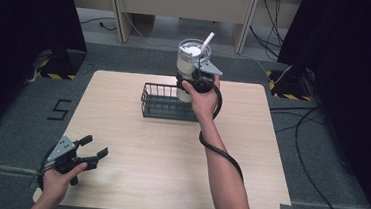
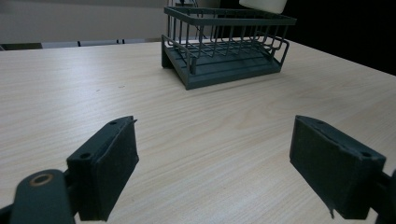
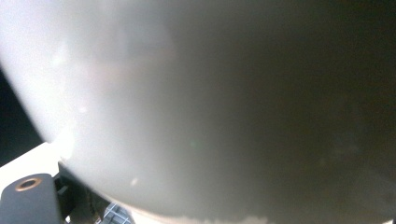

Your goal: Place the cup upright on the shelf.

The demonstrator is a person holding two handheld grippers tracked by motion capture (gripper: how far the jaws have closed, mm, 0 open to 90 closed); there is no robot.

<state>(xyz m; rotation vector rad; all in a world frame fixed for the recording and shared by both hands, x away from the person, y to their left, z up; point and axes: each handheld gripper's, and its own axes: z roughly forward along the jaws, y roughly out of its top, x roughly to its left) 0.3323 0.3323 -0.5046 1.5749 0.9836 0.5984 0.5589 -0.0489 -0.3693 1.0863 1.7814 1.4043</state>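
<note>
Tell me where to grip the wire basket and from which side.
Grip the wire basket by its top rim wire, coming down from above with the jaws spanning one wall. The thin upright bars and open top leave room for a jaw on either side. The left gripper, open, is free for this.

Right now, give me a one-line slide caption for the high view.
Right gripper holds a white cup with a straw above the wire basket; left gripper rests open near the table corner.

I see a light wooden surface (image 1: pixel 132 180) on grey carpet (image 1: pixel 12 181), black curtains (image 1: pixel 25 11) either side, cables (image 1: pixel 315 145) trailing right
</note>
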